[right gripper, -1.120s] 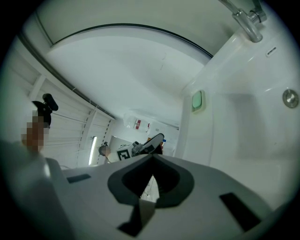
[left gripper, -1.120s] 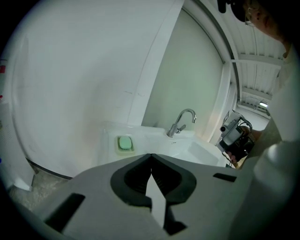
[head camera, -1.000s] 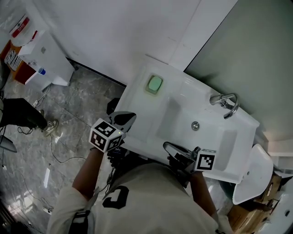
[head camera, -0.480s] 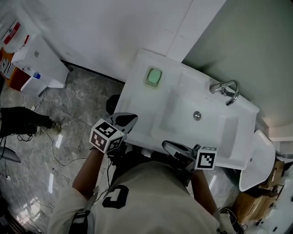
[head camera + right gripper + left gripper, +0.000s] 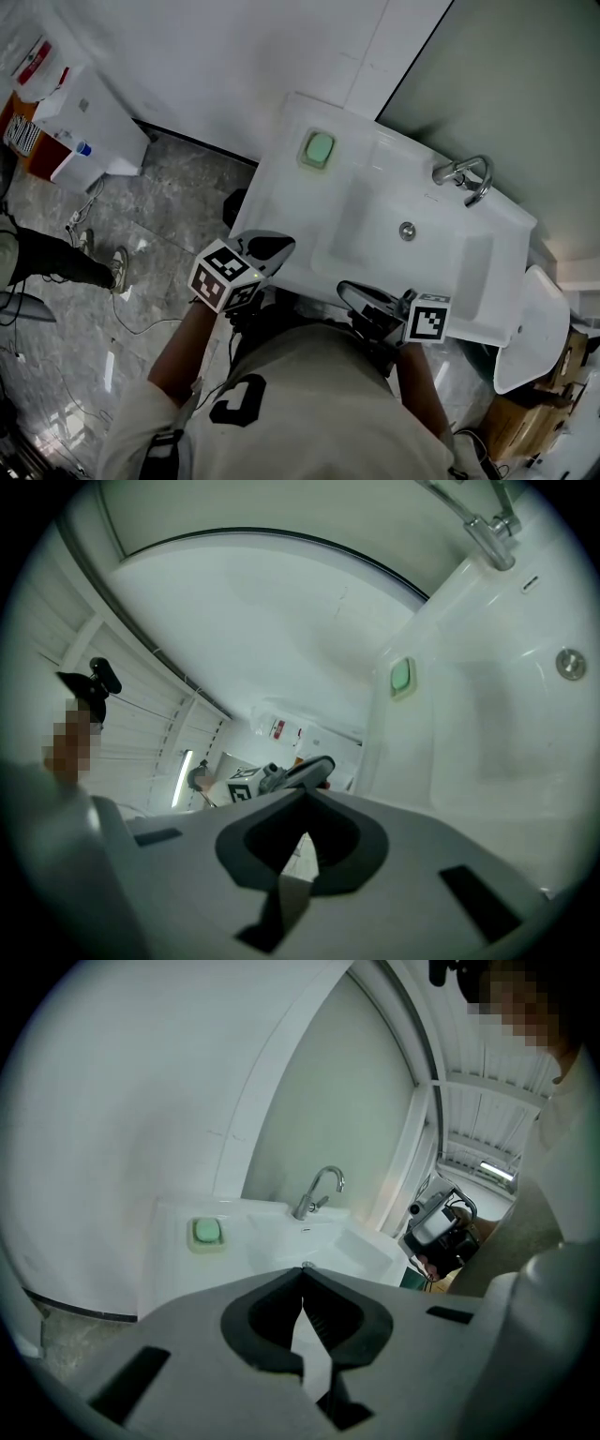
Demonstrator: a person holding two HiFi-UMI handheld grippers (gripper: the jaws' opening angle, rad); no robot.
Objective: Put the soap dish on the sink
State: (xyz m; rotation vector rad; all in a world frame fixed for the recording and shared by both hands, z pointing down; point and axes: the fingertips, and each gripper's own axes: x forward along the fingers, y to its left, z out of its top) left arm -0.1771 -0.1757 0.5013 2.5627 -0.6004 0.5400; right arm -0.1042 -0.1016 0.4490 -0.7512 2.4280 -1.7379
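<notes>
Edging nearer the sink's [image 5: 281, 197] front rim since a moment ago, your left tongs [image 5: 274, 247] are staying pressed together and empty, like your right tongs [image 5: 349, 291]. You're likely finishing, so be backing off clear. The soap dish [image 5: 318, 149], pale with a green bar, is sitting on the sink's far left corner.

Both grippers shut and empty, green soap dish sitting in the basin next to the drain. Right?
No. The soap dish sits on the flat deck of the sink, beside the basin and away from the drain, as the head view shows. The left gripper and right gripper are shut and empty.
</notes>
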